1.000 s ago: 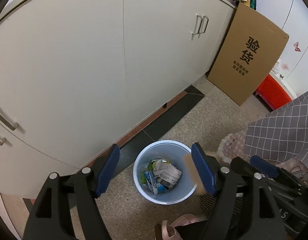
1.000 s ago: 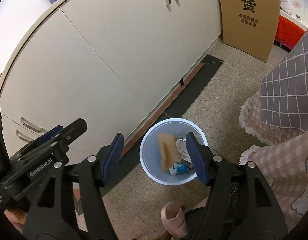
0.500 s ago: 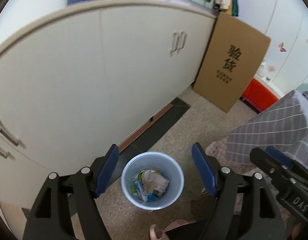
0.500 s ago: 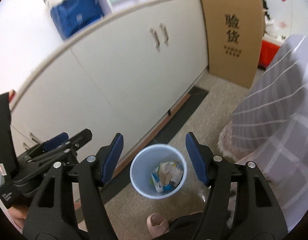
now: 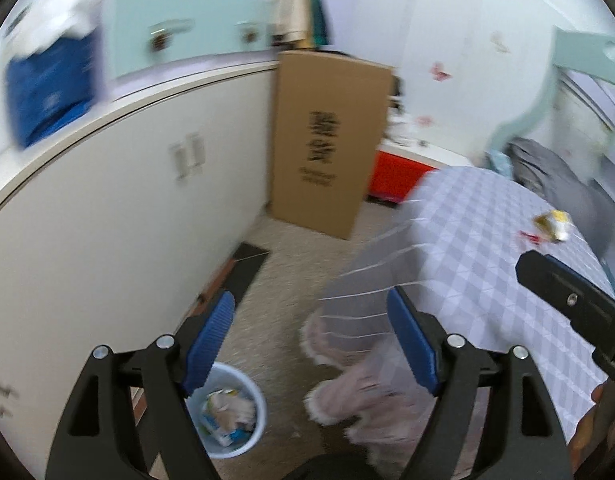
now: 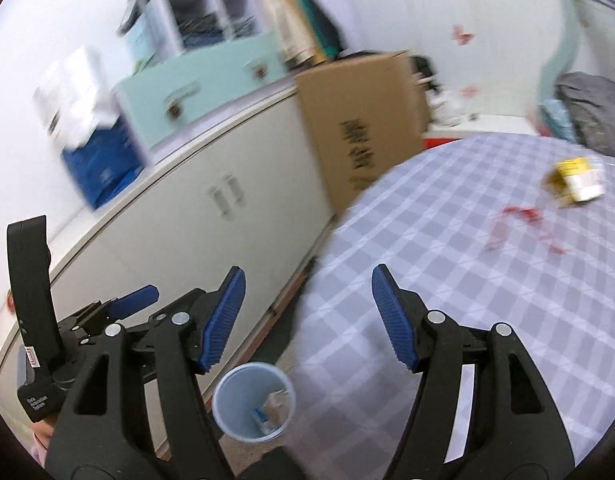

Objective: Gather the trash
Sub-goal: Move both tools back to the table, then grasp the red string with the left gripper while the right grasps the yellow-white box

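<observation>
On the checked tablecloth (image 6: pixel 447 240) a yellow wrapper (image 6: pixel 575 182) and red scraps (image 6: pixel 519 220) remain uncollected, the floor bin (image 6: pixel 253 406) already holds litter, and both left gripper (image 5: pixel 309 344) and right gripper (image 6: pixel 307 318) gape wide, empty.

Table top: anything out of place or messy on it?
Yes. A crumpled yellow wrapper lies on the checked tablecloth near its far edge, with red scraps strewn beside it. Both look like litter not yet collected. Both claws are open and empty. The bin on the floor already holds trash.
</observation>
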A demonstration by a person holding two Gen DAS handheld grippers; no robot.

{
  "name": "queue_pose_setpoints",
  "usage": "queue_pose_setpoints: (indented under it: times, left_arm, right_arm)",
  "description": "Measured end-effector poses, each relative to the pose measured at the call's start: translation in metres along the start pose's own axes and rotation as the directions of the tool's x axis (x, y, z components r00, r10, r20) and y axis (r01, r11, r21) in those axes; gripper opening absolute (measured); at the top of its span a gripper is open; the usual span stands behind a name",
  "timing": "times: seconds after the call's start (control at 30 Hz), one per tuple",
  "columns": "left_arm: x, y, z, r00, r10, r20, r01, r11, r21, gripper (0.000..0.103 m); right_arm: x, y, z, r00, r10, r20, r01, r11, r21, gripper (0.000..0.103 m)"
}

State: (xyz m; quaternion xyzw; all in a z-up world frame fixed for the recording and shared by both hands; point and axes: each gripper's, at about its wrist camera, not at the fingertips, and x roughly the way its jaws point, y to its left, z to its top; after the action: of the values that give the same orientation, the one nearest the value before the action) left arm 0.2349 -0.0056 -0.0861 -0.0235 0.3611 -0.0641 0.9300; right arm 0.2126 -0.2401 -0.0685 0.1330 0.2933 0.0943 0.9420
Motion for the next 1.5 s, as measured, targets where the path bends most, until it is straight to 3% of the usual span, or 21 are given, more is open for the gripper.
queue_pose_setpoints:
  times: [0.13,0.4,0.6,0.8,0.9,1.0,1.07,1.1,1.13,1.2,1.27,1.3,1.43,1.5]
  left_arm:
    - [0.013,-0.064,0.011,0.997,-0.069,-0.022,0.070,0.994,0.086,0.077]
    - [0.056,-0.184,0.020,0.974,-0.193,-0.117,0.215,0.953,0.212,0.077]
    - [0.094,-0.257,0.024,0.950,-0.241,-0.199,0.286,0.928,0.240,0.077]
    - [0.123,-0.291,0.033,0.950,-0.220,-0.223,0.276,0.923,0.267,0.076]
    - [0.137,-0.299,0.037,0.952,-0.192,-0.236,0.257,0.922,0.288,0.061]
    - [0.148,-0.302,0.040,0.957,-0.173,-0.231,0.240,0.923,0.302,0.038]
    - [0.153,-0.299,0.045,0.950,-0.195,-0.245,0.266,0.916,0.300,0.003]
    - [0.157,-0.296,0.048,0.936,-0.227,-0.268,0.300,0.914,0.274,0.003]
    - [0.158,-0.289,0.051,0.934,-0.241,-0.263,0.306,0.920,0.245,0.003]
    - [0.155,-0.280,0.057,0.949,-0.230,-0.215,0.281,0.929,0.243,0.003]
    - [0.151,-0.262,0.066,0.955,-0.238,-0.179,0.274,0.938,0.214,0.003]
    - [0.150,-0.256,0.069,0.958,-0.235,-0.167,0.267,0.942,0.205,0.003]
    - [0.149,-0.224,0.085,0.969,-0.214,-0.125,0.233,0.958,0.169,0.002]
    - [0.149,-0.213,0.089,0.969,-0.215,-0.123,0.233,0.959,0.160,0.002]
  right_arm:
    - [-0.026,-0.059,0.012,0.991,-0.124,0.044,0.122,0.991,0.051,0.068]
    - [-0.049,-0.162,0.017,0.937,-0.346,0.042,0.338,0.932,0.135,0.076]
    - [-0.052,-0.209,0.014,0.920,-0.392,0.020,0.381,0.904,0.192,0.077]
    - [-0.043,-0.234,0.015,0.917,-0.398,-0.012,0.391,0.895,0.212,0.077]
    - [-0.037,-0.236,0.018,0.915,-0.403,-0.020,0.399,0.894,0.204,0.078]
    - [-0.028,-0.230,0.024,0.911,-0.413,-0.026,0.411,0.897,0.163,0.080]
    - [-0.018,-0.223,0.030,0.911,-0.410,-0.035,0.411,0.902,0.135,0.081]
    - [-0.013,-0.221,0.033,0.911,-0.410,-0.038,0.412,0.903,0.127,0.081]
    - [-0.004,-0.214,0.038,0.907,-0.418,-0.039,0.420,0.901,0.105,0.081]
    - [0.009,-0.205,0.044,0.899,-0.436,-0.043,0.438,0.896,0.069,0.081]
    - [0.030,-0.194,0.053,0.881,-0.470,-0.049,0.471,0.882,0.019,0.082]
    - [0.044,-0.187,0.058,0.858,-0.511,-0.049,0.511,0.859,-0.023,0.082]
    - [0.090,-0.179,0.067,0.730,-0.680,-0.070,0.662,0.729,-0.173,0.082]
    - [0.106,-0.181,0.072,0.687,-0.721,-0.091,0.695,0.689,-0.206,0.082]
